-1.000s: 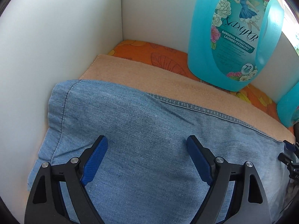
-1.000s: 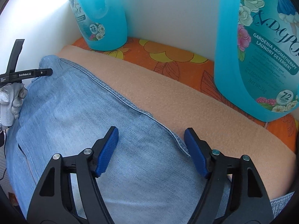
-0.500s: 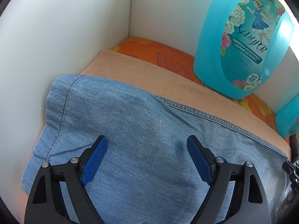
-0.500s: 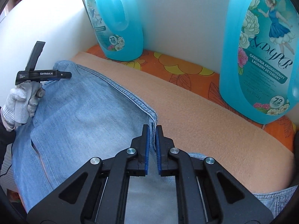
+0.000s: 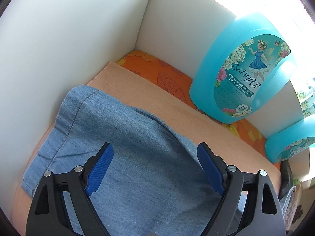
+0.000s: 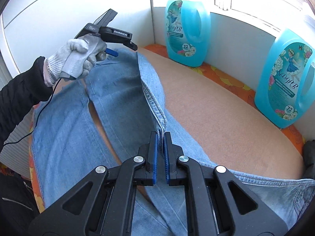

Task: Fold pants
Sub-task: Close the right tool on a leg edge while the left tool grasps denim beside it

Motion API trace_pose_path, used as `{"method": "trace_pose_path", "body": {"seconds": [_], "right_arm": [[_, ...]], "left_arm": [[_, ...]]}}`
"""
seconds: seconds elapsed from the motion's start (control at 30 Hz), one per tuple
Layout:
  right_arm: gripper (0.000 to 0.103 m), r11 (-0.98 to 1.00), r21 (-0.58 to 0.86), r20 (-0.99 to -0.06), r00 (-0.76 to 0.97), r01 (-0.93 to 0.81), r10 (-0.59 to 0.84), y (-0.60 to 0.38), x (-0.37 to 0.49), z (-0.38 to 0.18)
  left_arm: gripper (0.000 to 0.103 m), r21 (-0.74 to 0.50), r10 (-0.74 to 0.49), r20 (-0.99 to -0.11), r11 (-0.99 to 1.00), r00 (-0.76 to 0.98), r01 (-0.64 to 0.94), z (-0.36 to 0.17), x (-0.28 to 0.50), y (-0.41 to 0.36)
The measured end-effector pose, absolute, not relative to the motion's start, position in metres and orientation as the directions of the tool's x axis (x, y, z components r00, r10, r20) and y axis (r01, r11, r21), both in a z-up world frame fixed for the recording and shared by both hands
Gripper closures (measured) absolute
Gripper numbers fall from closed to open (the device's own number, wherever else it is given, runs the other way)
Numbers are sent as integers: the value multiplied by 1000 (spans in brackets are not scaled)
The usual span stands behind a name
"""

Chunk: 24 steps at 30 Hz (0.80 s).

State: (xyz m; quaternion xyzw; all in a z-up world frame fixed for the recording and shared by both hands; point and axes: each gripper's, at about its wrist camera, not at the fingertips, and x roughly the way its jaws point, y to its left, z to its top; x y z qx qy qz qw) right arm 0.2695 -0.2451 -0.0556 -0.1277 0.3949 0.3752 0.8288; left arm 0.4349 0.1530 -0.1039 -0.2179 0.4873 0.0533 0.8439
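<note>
Two white panels meet in a corner at the upper middle of the left wrist view and wall in the work surface. Below them lies an orange floral cloth with a peach blanket spread over it. The blue denim pants lie on that blanket, filling the lower left and centre of the right wrist view; the two legs run side by side from the lower centre toward the upper left, a narrow slit of blanket showing between them. In the left wrist view a hemmed leg end sits against the left panel, pointing to the upper left.

Two translucent turquoise detergent jugs stand on the floral cloth against the back panel: the near jug at the right edge and the far jug at the upper centre. Both show blue liquid through their walls; how full they are I cannot tell.

The right gripper has its jaws clamped on a thick seamed edge of the pants, lifted into a ridge above the blanket. The left gripper hangs over the denim with jaws wide apart, gripping nothing; a gloved hand holds it.
</note>
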Motion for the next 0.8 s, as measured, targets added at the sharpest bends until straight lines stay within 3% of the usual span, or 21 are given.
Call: {"method": "trace_pose_path", "body": {"seconds": [0.3,0.33,0.4,0.6,0.8], "right_arm": [[96,687,67,-744,422,-724,517,-242,235,-48],[96,689,67,-743,424,-722,517,-242,233,-48],[96,690,69,-741,426,-720,519,-244,232,-48],[96,690,48,-734,443,-722,515,-243,230,-45],[96,692,37,-727,456,-721,514,-245,227,-48]], "left_arm": [[18,-338,-167,-867,890,470,-307,-118,423,125],[21,-329,-160,-869,894,468,-305,-119,423,124],[39,-329,-166,-875,893,455,-307,-123,420,123],[63,-343,-168,-869,882,464,-324,-126,407,127],[75,-308,-126,-864,898,487,-313,-117,396,127]]}}
